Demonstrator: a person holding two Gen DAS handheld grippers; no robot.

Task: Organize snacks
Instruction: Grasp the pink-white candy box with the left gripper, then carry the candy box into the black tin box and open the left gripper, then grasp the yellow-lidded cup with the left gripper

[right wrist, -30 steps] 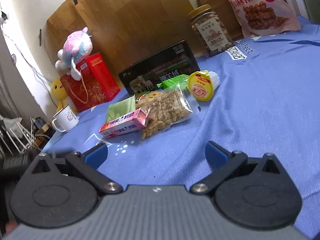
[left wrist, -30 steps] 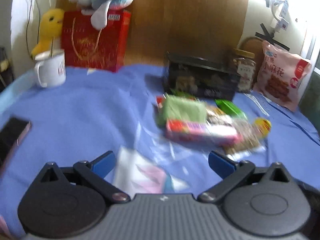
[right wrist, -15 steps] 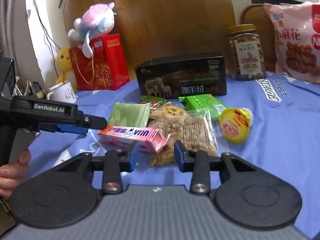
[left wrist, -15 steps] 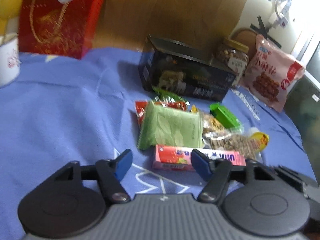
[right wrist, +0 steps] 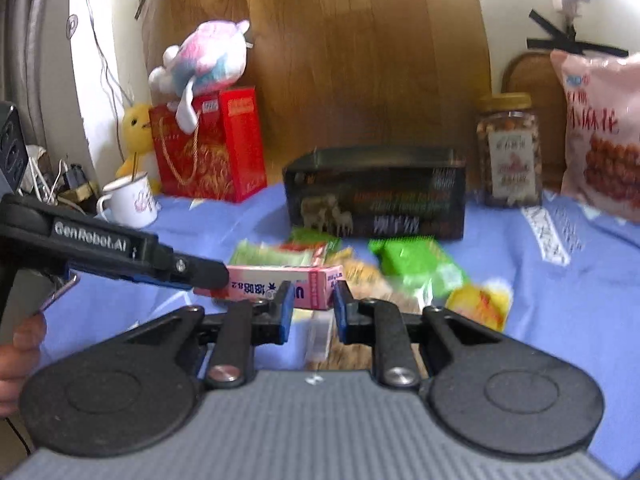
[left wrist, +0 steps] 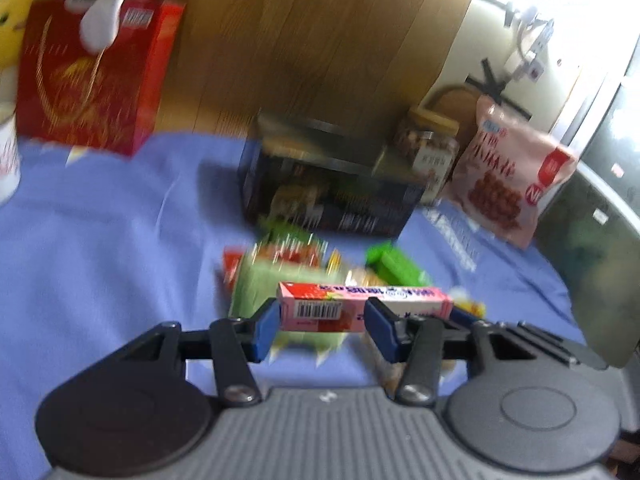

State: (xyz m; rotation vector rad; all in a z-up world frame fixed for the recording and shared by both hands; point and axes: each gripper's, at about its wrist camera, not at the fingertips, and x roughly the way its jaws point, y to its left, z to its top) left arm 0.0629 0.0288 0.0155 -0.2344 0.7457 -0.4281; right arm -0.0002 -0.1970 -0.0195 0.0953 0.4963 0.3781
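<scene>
Both grippers now closing on pink box [left wrist: 360, 306]

The red gift bag [right wrist: 210, 146] stands at the back of the blue cloth [right wrist: 580, 292], against the wooden board [right wrist: 360, 60]. A pink and white plush toy [right wrist: 208, 58] sits on top of the bag, one limb hanging down its front. A yellow plush chick [right wrist: 136, 130] leans just beside the bag, on the side away from the board. A white enamel mug [right wrist: 130, 200] stands in front of the chick, near the bag's lower corner.
</scene>
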